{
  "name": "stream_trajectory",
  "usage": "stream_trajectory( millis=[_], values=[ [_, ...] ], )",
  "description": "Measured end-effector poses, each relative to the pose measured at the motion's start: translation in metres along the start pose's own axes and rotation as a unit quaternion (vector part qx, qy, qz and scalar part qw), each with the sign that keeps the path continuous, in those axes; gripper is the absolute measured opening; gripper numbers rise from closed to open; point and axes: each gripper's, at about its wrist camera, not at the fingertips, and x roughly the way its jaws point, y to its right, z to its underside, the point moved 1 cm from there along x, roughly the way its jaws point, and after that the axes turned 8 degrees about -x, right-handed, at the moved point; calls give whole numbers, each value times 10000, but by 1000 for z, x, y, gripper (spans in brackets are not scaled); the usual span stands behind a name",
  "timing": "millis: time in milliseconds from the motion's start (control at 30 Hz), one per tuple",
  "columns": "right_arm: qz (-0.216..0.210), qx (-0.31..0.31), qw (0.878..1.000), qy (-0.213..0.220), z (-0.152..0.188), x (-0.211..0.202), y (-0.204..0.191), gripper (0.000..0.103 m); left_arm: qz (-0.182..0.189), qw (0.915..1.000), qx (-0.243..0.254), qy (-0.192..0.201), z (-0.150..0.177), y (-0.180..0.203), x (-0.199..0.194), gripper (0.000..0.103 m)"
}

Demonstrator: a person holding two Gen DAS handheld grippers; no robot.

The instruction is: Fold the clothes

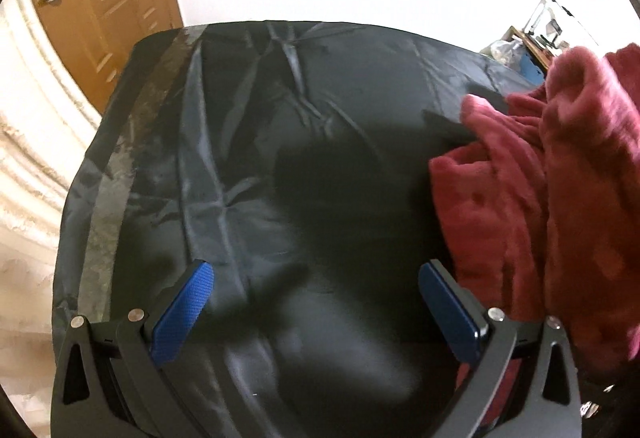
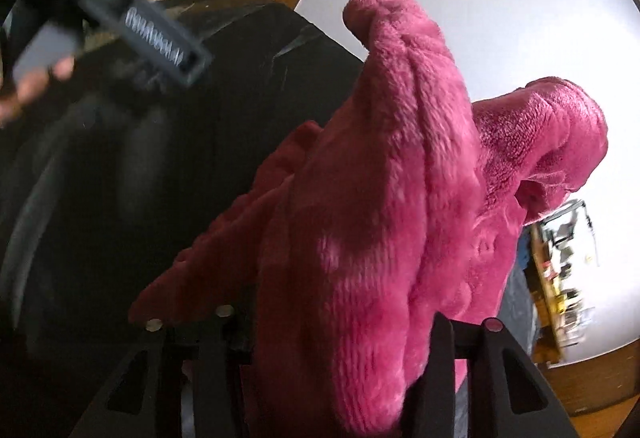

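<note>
While the left gripper (image 1: 316,302) hangs with its 2 blue pads (image 1: 184,308) spread wide and nothing between them, the pink fleece garment (image 2: 384,197) sits bunched just to its right on the black sheet (image 1: 248,141) that covers the table. In the right wrist view that fleece fills the right gripper (image 2: 340,350); its pads are buried in the pile, so I cannot tell whether they press on it or merely stand around it. If that hold is loose, the heavy fleece could slide out and drop in a heap. Dragging it could also rumple the slick sheet beneath.
</note>
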Motion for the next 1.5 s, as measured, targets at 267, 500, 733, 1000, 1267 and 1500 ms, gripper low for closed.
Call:
stream_trajectory(
  millis=[267, 500, 733, 1000, 1267, 1500],
  values=[
    [-9, 28, 9999, 107, -3, 6, -16, 70, 124, 9999, 1, 38, -8, -3, -7, 103],
    [-489, 341, 9965, 578, -16, -3, -15, 75, 773, 9961, 82, 410, -28, 19, -54, 103],
    [-981, 466, 9884, 1058, -4, -32, -37, 76, 1558, 9814, 810, 777, -35, 89, -108, 103],
    [-1784, 813, 9751, 1034, 15, -26, -40, 76, 1675, 9762, 1266, 545, -52, 176, -77, 103],
    [-2289, 1349, 9569, 1170, 34, -36, -23, 76, 488, 9941, 898, 366, -86, 198, -6, 103],
    [-2578, 2101, 9326, 1400, 53, -57, 11, 76, -118, 9961, 839, 239, -94, 186, 44, 103]
  ],
)
